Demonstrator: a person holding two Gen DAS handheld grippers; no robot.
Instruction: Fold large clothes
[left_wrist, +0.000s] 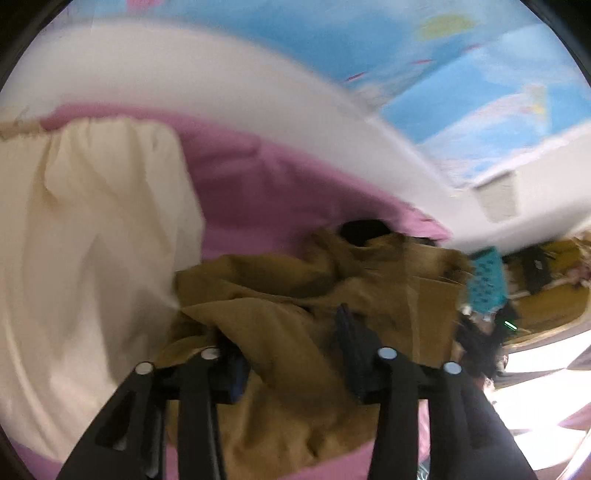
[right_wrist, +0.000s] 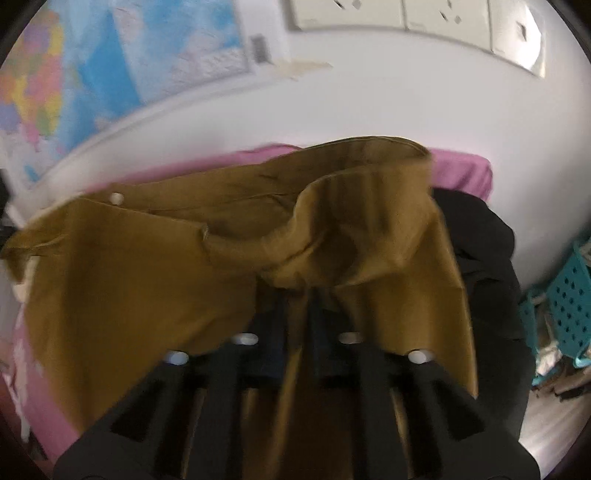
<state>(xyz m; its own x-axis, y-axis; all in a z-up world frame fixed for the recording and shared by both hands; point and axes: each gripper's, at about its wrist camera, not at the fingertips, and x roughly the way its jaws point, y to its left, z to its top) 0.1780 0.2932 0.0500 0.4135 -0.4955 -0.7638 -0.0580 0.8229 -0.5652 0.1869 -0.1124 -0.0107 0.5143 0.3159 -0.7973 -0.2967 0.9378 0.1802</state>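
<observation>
My right claw (right_wrist: 295, 295) is pinched tight on a fold of the mustard-brown cloth garment (right_wrist: 155, 258), which lies crumpled on the pink bedsheet (right_wrist: 461, 170), its long axis running across my view. My left claw (left_wrist: 291, 332) stands apart, garment between its fingers, unpressed. A teal perforated plastic basket (right_wrist: 569, 295) sits right; contents unclear.
</observation>
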